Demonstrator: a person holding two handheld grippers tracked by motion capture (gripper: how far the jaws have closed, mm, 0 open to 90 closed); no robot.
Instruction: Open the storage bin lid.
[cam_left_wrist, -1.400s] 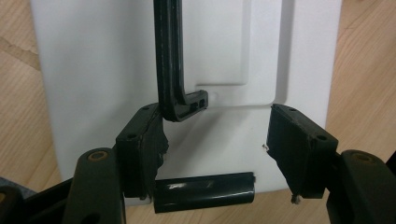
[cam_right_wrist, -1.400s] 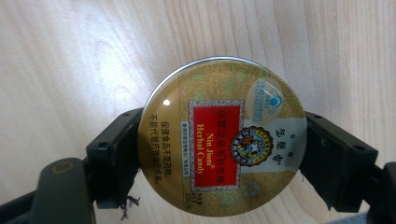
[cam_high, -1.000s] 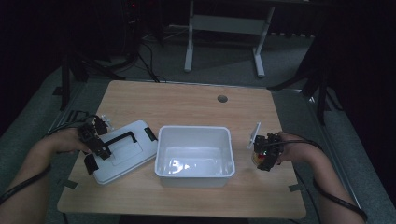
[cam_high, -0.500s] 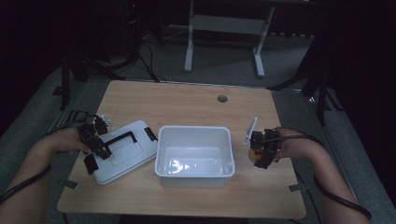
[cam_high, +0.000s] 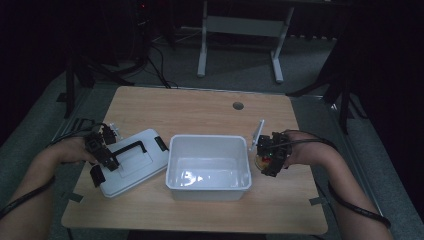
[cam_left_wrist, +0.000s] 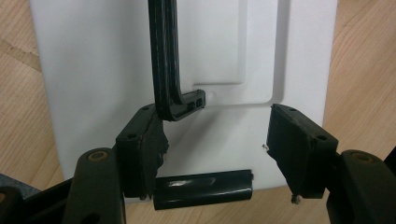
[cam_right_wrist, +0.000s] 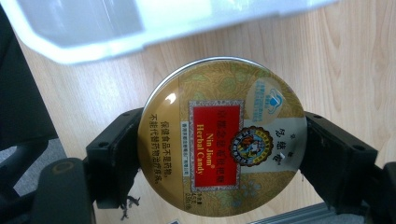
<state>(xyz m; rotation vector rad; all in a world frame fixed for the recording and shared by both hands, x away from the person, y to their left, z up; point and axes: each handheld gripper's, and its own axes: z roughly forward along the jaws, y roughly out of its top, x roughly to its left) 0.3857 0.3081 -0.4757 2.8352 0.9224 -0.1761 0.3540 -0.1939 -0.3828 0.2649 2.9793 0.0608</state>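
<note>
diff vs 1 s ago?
The right gripper, shut on the round herbal candy tin, has lifted and moved toward the open white bin. The left gripper stayed in place over the white lid, jaws apart beside its black handle. Bin and lid unmoved.

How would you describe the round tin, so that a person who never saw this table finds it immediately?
Find the open white bin in the middle of the wooden table. Just off its right side, the right gripper holds a round tin between its jaws. It is the only gold thing there, with a red label reading "Herbal Candy".
</note>
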